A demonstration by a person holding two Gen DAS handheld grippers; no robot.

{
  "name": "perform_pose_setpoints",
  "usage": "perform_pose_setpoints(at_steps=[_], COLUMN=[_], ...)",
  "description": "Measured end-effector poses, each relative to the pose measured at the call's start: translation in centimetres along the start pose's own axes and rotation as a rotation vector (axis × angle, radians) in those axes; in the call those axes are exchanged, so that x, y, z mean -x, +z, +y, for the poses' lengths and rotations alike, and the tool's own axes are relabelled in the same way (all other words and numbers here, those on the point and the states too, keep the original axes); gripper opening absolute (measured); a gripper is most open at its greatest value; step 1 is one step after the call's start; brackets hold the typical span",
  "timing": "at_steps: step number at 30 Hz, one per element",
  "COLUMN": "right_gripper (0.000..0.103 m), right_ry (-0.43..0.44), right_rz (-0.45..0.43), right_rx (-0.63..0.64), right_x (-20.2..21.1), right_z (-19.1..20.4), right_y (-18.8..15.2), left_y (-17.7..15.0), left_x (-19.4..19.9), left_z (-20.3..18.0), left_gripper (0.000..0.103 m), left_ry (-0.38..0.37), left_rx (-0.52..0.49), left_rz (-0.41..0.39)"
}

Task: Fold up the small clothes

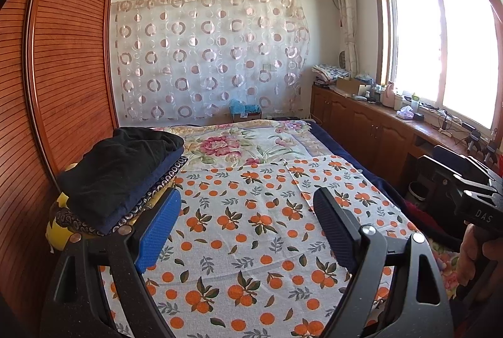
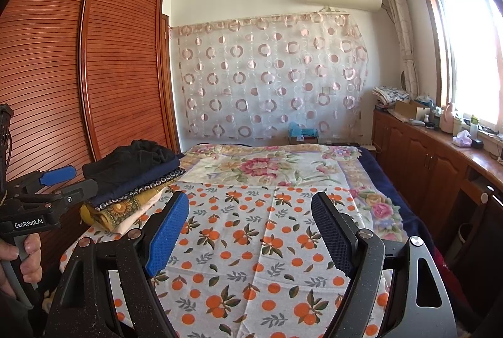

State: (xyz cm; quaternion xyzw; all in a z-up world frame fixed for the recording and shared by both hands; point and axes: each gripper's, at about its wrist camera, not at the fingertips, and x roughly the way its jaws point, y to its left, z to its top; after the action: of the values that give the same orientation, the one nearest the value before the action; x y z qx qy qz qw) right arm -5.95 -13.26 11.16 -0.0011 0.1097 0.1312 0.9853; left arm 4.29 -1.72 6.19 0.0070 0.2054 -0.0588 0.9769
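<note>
A white cloth printed with oranges and leaves [image 1: 251, 231] lies flat on the bed; it also shows in the right wrist view [image 2: 251, 243]. A stack of folded clothes [image 1: 119, 177], black on top, then navy, patterned and yellow, sits at the bed's left edge [image 2: 135, 177]. My left gripper [image 1: 246, 206] is open and empty above the cloth, beside the stack. My right gripper [image 2: 250, 209] is open and empty above the cloth. The left gripper also shows at the left of the right wrist view [image 2: 72, 180], next to the stack.
A floral bedspread [image 1: 239, 143] covers the bed beyond the cloth. A slatted wooden wardrobe [image 1: 63, 70] stands close on the left. A low wooden cabinet [image 1: 371, 121] with clutter runs under the window on the right. A circle-patterned curtain [image 1: 207, 55] hangs on the far wall.
</note>
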Motion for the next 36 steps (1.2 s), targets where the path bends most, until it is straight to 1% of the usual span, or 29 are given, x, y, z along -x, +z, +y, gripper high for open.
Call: perform_pose_setpoints(at_steps=[36], right_gripper=[0.082], right_ry=[0.009], right_rz=[-0.004], right_rx=[0.003], right_x=[0.00], right_z=[-0.80], right_y=[-0.25], left_y=[-0.28], left_x=[-0.02], left_z=[-0.08], left_gripper=[0.086], left_ry=[-0.001], left_rx=[0.000], left_rz=[-0.004])
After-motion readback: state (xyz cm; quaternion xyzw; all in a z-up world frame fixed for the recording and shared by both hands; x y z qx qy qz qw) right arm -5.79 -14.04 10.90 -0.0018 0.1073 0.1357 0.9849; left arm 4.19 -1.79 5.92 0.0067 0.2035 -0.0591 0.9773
